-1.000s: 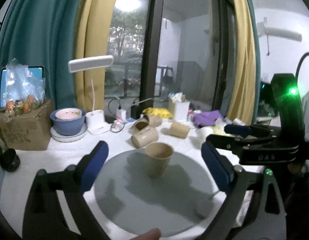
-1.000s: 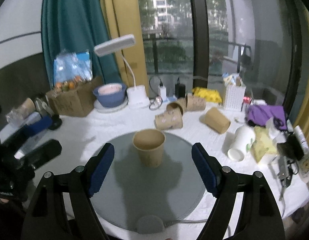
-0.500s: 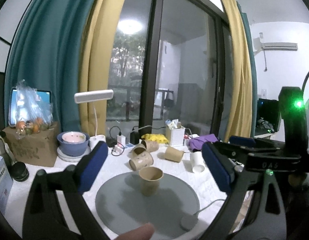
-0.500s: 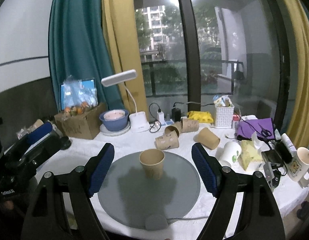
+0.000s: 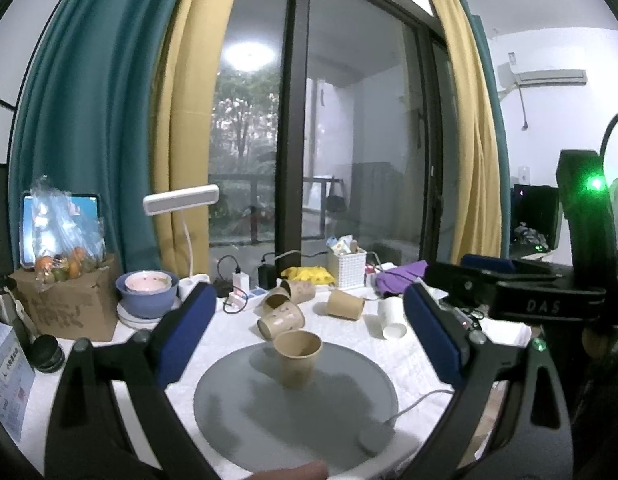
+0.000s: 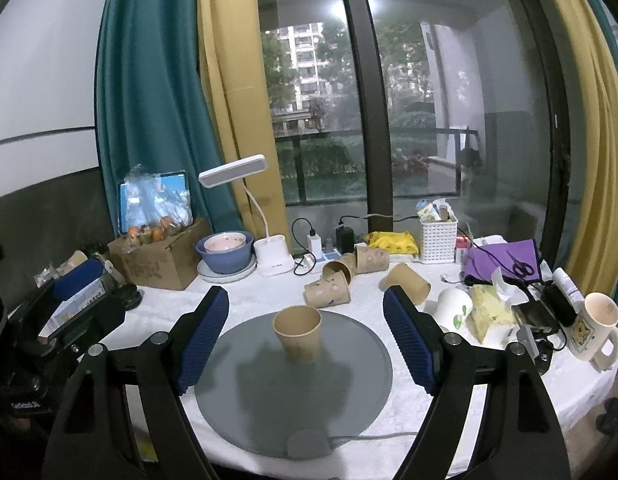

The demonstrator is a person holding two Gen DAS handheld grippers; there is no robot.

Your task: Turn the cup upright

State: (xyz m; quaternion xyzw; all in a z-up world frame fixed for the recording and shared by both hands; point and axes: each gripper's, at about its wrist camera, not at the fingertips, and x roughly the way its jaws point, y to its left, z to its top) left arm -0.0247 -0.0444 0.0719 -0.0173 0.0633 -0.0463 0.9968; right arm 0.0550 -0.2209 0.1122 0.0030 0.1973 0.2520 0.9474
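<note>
A brown paper cup [image 5: 296,363] stands upright, mouth up, on the round grey mat [image 5: 245,420]. It also shows in the right wrist view [image 6: 297,334] on the same mat [image 6: 269,396]. My left gripper [image 5: 305,338] is open and empty, held back above the mat's near edge. My right gripper [image 6: 305,338] is open and empty too, the cup in line between its blue pads [image 6: 203,340] but farther off. The right gripper shows at the right of the left wrist view [image 5: 509,288].
Several paper cups [image 6: 329,288] lie on their sides behind the mat, one white cup [image 6: 453,308] to the right. A desk lamp [image 6: 269,256], blue bowl [image 6: 225,252], cardboard box [image 6: 157,260], white basket [image 6: 437,240], tissues and a mug [image 6: 597,332] crowd the table's back and right.
Both grippers have pulled back and up from the cup, which now looks smaller and farther. The cup stays upright on the mat.
</note>
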